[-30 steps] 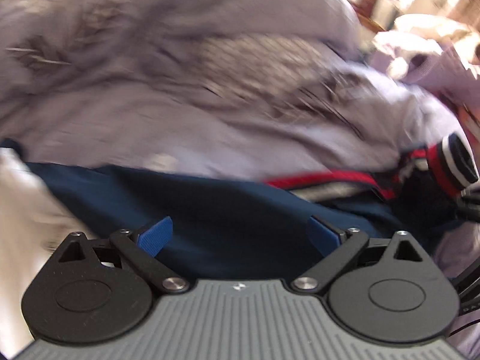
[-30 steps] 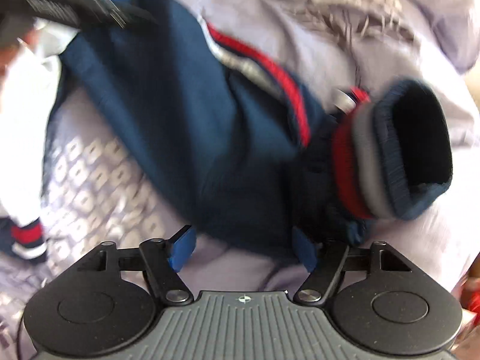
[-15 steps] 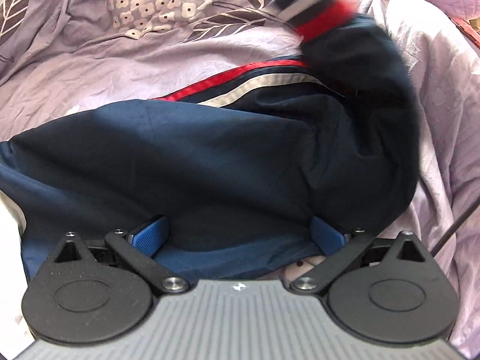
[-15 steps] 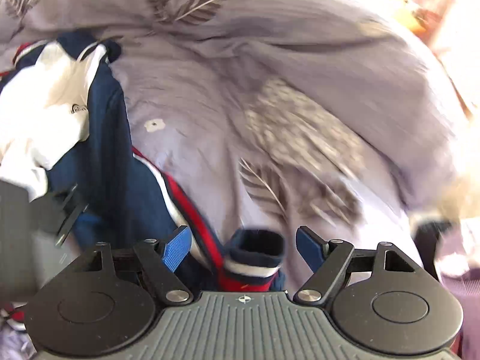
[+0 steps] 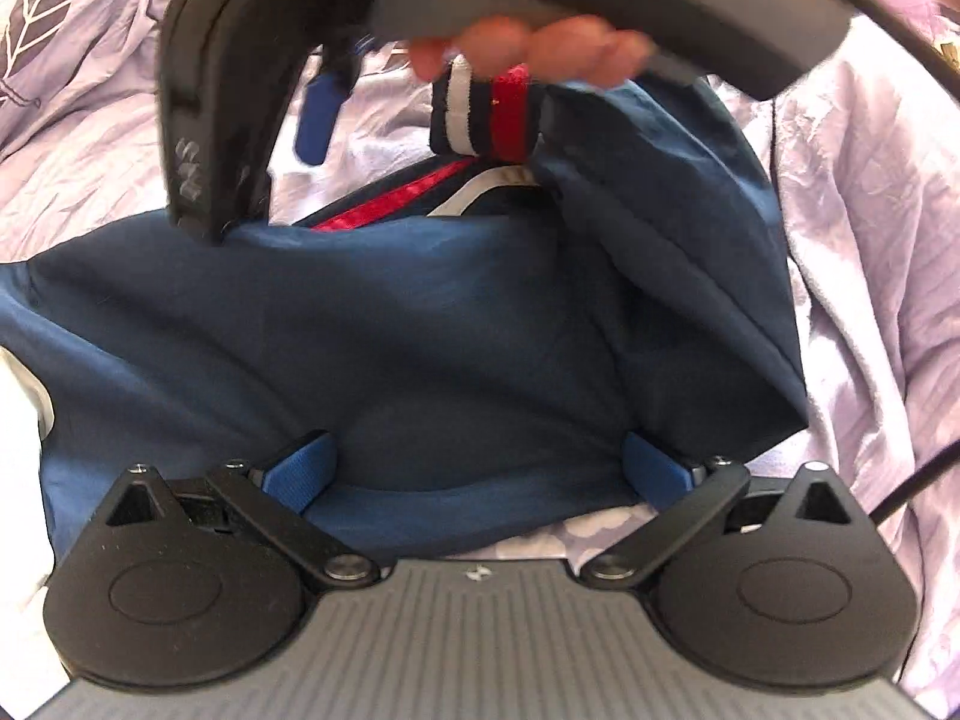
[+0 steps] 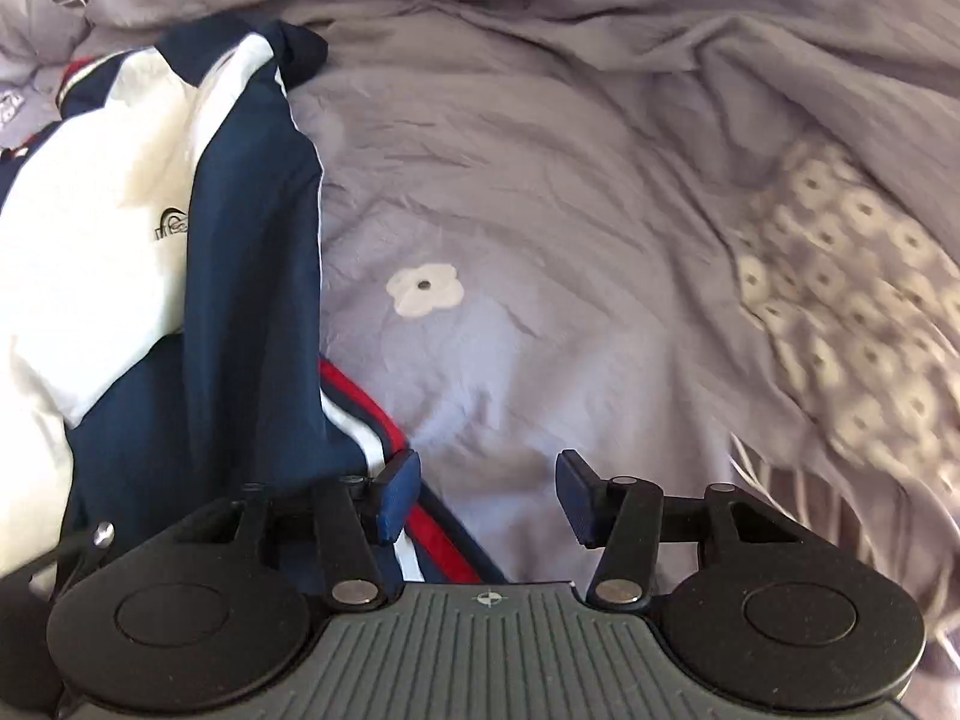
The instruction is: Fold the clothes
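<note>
Nearest me, my left tongs (image 5: pixel 477 471) stand spread wide, their blue pads on either side of a soft hem of the navy-blue nylon jacket (image 5: pixel 420 330); the cloth bulges between them, but the pads press nothing. The jacket's near edge stops just short of the tongs' body, with a strip of bedding showing beneath it. To the right its folded edge falls away onto open bed.

My right tongs (image 6: pixel 487 495) point steeply down at the lilac cotton bedsheet (image 6: pixel 600 210). Their jaws have just been closing and now stand half spread, with only bare sheet between them. The left pad sits beside the jacket's red-and-white striped trim (image 6: pixel 372 420); whether it touches I cannot tell. The sheet stretches free and rumpled to the right and beyond, printed with a pale flower (image 6: pixel 425 290).

Farther off in the left view, my right hand (image 5: pixel 534 42) grips its grey handle above the jacket, the tool blurred. Just under the fingers lies the ribbed cuff (image 5: pixel 486 114), banded navy, white and red. In the right view the jacket's white panel (image 6: pixel 102 210) lies at the left, smooth and slightly shiny.
</note>
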Demonstrator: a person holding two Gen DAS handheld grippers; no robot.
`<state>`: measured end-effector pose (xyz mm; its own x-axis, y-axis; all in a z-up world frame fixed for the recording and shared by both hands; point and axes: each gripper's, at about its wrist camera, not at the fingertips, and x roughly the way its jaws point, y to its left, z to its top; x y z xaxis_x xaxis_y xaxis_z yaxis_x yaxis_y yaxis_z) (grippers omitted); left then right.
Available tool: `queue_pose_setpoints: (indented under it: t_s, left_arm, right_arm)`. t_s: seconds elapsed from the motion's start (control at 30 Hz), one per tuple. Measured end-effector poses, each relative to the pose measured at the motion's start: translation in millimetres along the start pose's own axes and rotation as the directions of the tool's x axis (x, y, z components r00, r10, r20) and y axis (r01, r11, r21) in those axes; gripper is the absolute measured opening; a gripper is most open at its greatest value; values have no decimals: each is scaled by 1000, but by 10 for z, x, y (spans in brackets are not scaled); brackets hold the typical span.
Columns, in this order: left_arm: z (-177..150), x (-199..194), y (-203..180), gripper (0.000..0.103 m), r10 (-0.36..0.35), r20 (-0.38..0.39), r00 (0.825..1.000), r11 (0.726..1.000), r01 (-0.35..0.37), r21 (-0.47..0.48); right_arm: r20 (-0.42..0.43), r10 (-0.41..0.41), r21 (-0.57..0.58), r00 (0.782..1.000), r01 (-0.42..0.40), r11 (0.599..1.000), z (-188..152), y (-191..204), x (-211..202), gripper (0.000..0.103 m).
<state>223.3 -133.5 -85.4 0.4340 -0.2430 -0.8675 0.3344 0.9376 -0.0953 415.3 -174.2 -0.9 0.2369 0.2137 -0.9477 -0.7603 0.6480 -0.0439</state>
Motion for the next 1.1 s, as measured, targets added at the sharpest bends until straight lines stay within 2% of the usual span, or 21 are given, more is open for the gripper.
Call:
queue_pose_setpoints:
  t_s: [0.07,0.13,0.17,0.2,0.3,0.33,0.4,0.43,0.5,0.53,0.57,0.6,0.63,0.67,0.73,0.83,0.9,0.93,1.0,1.03,1.1]
  left_arm:
    - [-12,-75,55,102,-7,-10,1000,1000,7,-26]
    - [-57,-202,152,102,-16,-13,1000,998,15,-62]
    - [-85,-277,212,102,-20,-10,1000,997,19,-80]
    - [-112,-356,282,102,-22,-5,1000,995,21,-99]
    - [-159,-556,525,102,-17,8,1000,986,18,-164]
    - [-169,-607,613,102,-16,13,1000,982,18,-190]
    - [-171,-683,781,102,-10,23,1000,970,15,-243]
    - [-166,-708,855,102,-7,26,1000,963,13,-268]
    - [-146,-736,978,102,-2,34,999,951,12,-309]
    - [-132,-743,1026,102,-1,39,999,946,14,-325]
    - [-116,-744,1071,102,-3,43,999,941,17,-339]
    - [-110,-736,1107,102,-5,43,999,938,20,-347]
    - [-115,-724,1136,101,-7,39,999,936,20,-352]
    - [-108,-720,1145,100,-5,35,999,936,17,-351]
    - [-117,-782,1142,99,7,29,1000,944,3,-330]
    - [-113,-879,1175,99,29,27,999,950,-19,-311]
    - [-121,-994,1233,99,61,28,998,948,-49,-313]
    - [-128,-1066,1287,99,78,32,996,944,-64,-322]
    - [-105,-1174,1396,99,116,45,992,930,-93,-355]
    - [-93,-1224,1449,99,143,52,988,921,-113,-372]
    - [-81,-1316,1547,99,205,66,977,902,-163,-399]
  right_arm:
    - [-36,-29,-29,999,28,999,18,141,139,51]
    - [-17,-81,-57,997,79,995,-56,328,148,30]
    - [5,-113,-78,994,113,991,-77,422,117,13]
    - [31,-140,-94,990,142,985,-102,491,56,6]
    - [123,-215,-102,969,228,968,-153,603,-170,2]
    - [162,-248,-84,955,264,961,-151,592,-266,2]
    - [258,-401,-34,879,424,905,-86,537,-456,2]
    - [290,-444,-7,848,465,885,-19,447,-555,2]
    - [278,-362,56,890,361,931,102,159,-763,2]
    - [279,-211,95,937,191,977,137,-22,-860,5]
    - [283,-66,129,957,30,991,172,-180,-932,7]
    - [271,17,139,963,-57,989,212,-217,-888,19]
    - [242,35,121,970,-65,991,259,-153,-780,40]
    - [213,43,95,976,-65,993,301,-72,-662,48]
    - [144,9,-3,990,-9,1000,319,210,-379,49]
    - [48,87,-53,995,-84,995,252,497,-27,49]
    - [65,11,-106,998,-4,994,141,742,41,50]
    - [88,-30,-118,996,40,992,100,827,36,47]
    - [138,-95,-119,986,112,987,29,952,12,14]
    - [167,-97,-112,981,117,987,-2,968,-70,6]
    - [223,-34,-50,974,47,998,-47,866,-283,3]
